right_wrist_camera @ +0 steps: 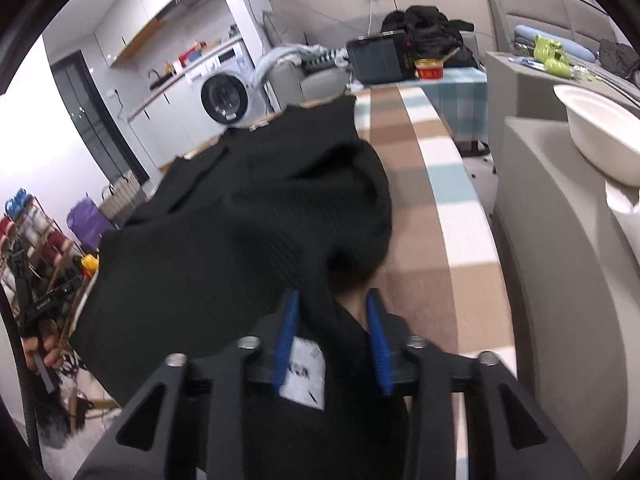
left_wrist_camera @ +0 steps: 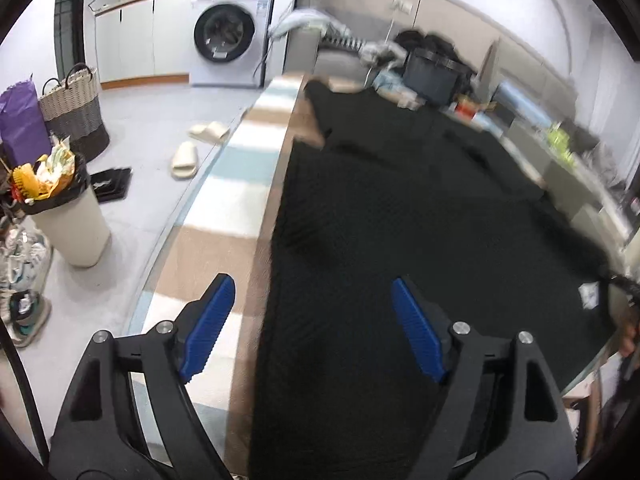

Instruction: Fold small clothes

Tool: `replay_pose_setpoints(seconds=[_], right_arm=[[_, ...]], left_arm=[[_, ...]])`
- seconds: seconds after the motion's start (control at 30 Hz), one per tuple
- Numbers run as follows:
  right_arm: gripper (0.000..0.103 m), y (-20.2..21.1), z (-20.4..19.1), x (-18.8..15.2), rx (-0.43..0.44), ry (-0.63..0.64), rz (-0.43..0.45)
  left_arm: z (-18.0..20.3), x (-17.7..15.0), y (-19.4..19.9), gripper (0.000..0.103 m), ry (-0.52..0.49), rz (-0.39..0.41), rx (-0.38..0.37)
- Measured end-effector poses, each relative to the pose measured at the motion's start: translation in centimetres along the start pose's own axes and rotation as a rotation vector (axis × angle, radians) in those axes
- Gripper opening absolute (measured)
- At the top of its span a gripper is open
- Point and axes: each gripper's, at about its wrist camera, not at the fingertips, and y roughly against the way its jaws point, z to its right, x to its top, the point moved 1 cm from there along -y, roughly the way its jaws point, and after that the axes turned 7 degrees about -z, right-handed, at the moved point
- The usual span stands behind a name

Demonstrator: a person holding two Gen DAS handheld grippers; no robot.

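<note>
A black garment (left_wrist_camera: 400, 208) lies spread over the table with the striped cloth (left_wrist_camera: 236, 184). My left gripper (left_wrist_camera: 312, 320) is open, its blue pads wide apart just above the garment's near left edge, holding nothing. In the right wrist view my right gripper (right_wrist_camera: 334, 320) is shut on a fold of the black garment (right_wrist_camera: 240, 220); a white care label (right_wrist_camera: 304, 376) shows between its blue pads (right_wrist_camera: 288, 344). The cloth it holds is lifted and bunched over the rest of the garment.
A dark bin (left_wrist_camera: 436, 76) and clutter stand at the table's far end. On the floor to the left are a waste bin (left_wrist_camera: 68, 216), a basket (left_wrist_camera: 76, 112) and slippers (left_wrist_camera: 188, 152). A white bowl (right_wrist_camera: 600, 136) sits on grey furniture to the right.
</note>
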Motion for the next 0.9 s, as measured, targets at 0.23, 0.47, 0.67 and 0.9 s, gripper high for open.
replay_pose_setpoints(seconds=[0.23,0.47,0.67,0.9], right_arm=[[0.057,-1.1,0.4,-1.3,-0.048,0.051,-0.077],[0.010,-2.5,-1.1,-1.3,-0.022,0.132,-0.064],[0.008,1.7,-2.6,-0.9,0.108,0.177,0.075],[0.008,6.8,-3.7,1.0,0.274,0.155,0.267]], left_arm=[[0.2,-0.4,-3.3,0.078,-0.020,-0.054,0.062],[1.2,0.1,-3.8,0.004,-0.047,-0.034,0.006],[1.1,1.1,0.7,0.004,-0.047,0.076,-0.068],[1.3,2.7,6.1,0.004,-0.044,0.207,-0.121]])
